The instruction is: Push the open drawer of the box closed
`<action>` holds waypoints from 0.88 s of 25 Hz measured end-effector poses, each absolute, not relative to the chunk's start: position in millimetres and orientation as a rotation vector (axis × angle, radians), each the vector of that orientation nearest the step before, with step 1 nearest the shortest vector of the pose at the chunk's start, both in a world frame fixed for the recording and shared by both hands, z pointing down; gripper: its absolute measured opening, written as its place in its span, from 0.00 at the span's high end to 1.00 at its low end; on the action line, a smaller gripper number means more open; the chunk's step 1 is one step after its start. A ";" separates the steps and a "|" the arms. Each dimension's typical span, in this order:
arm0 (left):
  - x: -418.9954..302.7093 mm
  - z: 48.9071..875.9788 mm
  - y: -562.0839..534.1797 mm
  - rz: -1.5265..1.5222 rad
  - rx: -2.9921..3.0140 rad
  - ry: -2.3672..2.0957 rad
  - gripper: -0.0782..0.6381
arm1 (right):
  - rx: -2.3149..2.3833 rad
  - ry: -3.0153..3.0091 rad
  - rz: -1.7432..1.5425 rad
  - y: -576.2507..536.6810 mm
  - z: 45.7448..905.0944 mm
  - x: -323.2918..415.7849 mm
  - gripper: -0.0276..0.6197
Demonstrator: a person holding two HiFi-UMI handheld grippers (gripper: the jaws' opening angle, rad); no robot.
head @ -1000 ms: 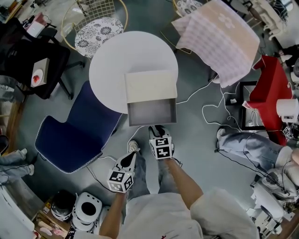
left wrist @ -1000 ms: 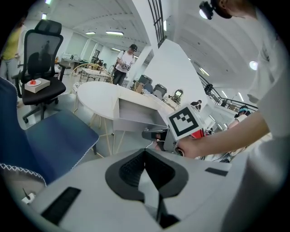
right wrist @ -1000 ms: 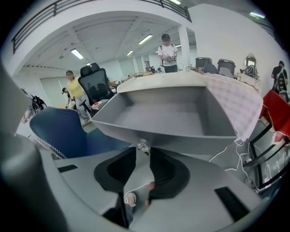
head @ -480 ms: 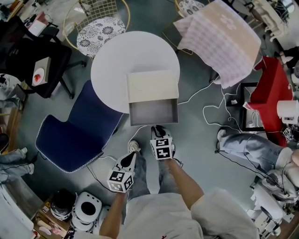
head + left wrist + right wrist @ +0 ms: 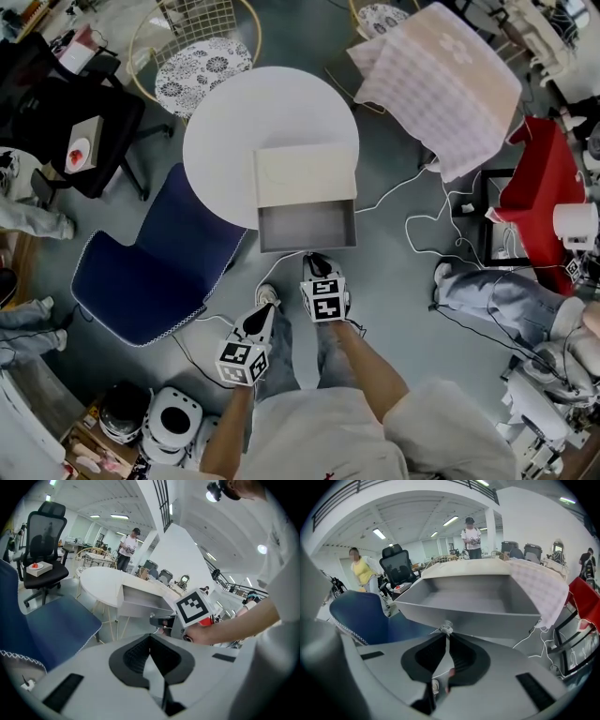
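Right gripper has its jaws closing, nearly together now, and the little knob on the drawer front sits right at the tips. I wouldn't bother pinching it; just bring the tips fully together and use them as a blunt nose. The drawer is straight ahead of that gripper, pulled out of the box toward it and hanging past the near edge of the table. My take: press on the front panel near the knob, dead centre, and go straight and level; off to one side it'll probably skew and jam, or shove the whole box away across the top.

Left gripper is clamped shut on nothing, hanging back and to the left of the right one; could go steady the box if it slides.

Stuff I can't make out: whether the pads actually touch the knob; the drawer's runners; how much of the box rests on the table, since the drawer blocks it from the right gripper view.
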State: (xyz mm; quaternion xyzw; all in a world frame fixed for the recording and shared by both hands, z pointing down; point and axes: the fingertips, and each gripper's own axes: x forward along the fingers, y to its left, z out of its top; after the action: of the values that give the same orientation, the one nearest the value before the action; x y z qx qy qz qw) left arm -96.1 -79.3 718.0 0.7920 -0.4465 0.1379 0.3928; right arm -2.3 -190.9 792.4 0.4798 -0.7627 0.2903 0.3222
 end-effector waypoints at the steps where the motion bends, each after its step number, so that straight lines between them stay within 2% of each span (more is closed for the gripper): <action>1: -96.7 718.1 -79.0 0.350 2.009 -1.134 0.87 | 1.270 -2.000 0.764 -192.8 791.4 -1.9 0.90; 22: -108.5 723.2 -69.4 0.341 1.956 -1.151 0.87 | 1.278 -1.996 0.739 -249.1 790.6 -5.8 0.90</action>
State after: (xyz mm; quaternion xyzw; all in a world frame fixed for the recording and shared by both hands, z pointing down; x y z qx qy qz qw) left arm -108.5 -69.4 723.2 0.7771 -0.4573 0.1354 0.4107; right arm -5.8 -249.1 790.6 0.4871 -0.7607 0.2818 0.3236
